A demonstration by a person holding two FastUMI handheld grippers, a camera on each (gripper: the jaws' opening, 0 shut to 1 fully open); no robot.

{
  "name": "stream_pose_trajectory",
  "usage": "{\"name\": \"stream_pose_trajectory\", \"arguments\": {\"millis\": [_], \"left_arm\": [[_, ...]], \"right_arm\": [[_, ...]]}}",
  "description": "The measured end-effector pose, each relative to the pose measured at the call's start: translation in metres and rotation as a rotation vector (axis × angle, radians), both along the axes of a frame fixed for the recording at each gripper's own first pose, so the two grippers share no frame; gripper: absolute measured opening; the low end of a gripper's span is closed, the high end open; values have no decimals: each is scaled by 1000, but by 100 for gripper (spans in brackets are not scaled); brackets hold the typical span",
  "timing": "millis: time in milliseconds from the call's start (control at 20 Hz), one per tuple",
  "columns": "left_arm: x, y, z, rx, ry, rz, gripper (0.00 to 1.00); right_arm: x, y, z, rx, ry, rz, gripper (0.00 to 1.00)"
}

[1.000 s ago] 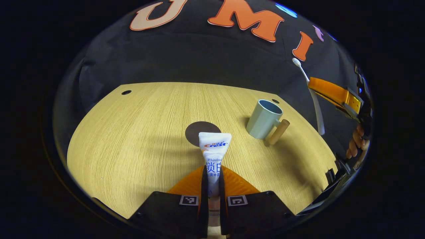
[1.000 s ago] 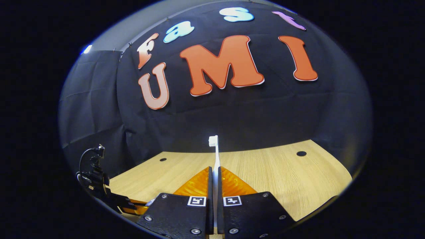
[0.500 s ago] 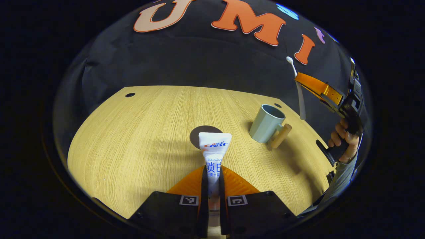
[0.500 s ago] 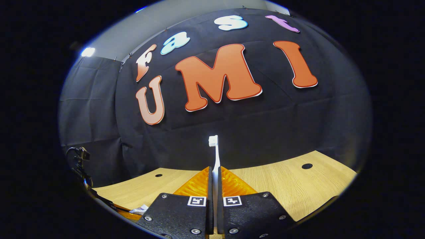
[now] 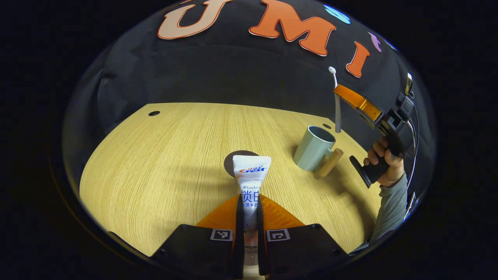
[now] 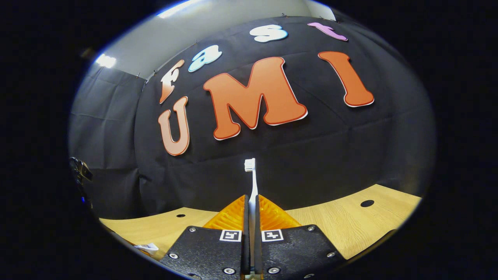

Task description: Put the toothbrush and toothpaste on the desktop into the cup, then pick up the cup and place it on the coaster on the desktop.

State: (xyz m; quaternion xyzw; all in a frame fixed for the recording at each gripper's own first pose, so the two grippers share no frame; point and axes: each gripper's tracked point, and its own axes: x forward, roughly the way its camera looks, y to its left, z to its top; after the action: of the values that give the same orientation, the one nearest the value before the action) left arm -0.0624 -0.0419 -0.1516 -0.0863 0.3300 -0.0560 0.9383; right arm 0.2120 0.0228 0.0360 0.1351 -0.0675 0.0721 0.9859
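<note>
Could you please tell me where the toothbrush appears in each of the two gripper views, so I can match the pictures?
Left gripper view: the toothbrush hangs upper right, bristles up, clamped by the right gripper, its lower end above the cup.
Right gripper view: the toothbrush stands at centre, rising from the closed jaws, bristles up.
Shared landmark: the wooden desktop with its dark round holes.

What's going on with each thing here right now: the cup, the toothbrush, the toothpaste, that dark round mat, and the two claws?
Cup: upright on the desk, nothing seen inside.
Toothbrush: held off the desk, bristles up, lower end above the cup.
Toothpaste: gripped, lifted off the desk.
Coaster: flat on the desk, nothing on it.
Left claw: shut on the toothpaste.
Right claw: shut on the toothbrush.
</note>
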Motion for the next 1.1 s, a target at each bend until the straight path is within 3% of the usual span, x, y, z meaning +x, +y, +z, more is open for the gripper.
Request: {"name": "stream_pose_trajectory", "arguments": {"millis": [450,1100], "left_arm": [[1,5,36,2,-68,17,18],[41,-12,88,-8,-226,-33,18]], "right_arm": [[8,15,-37,-4,56,66,5],[-6,3,-51,2,94,25,7]]}}
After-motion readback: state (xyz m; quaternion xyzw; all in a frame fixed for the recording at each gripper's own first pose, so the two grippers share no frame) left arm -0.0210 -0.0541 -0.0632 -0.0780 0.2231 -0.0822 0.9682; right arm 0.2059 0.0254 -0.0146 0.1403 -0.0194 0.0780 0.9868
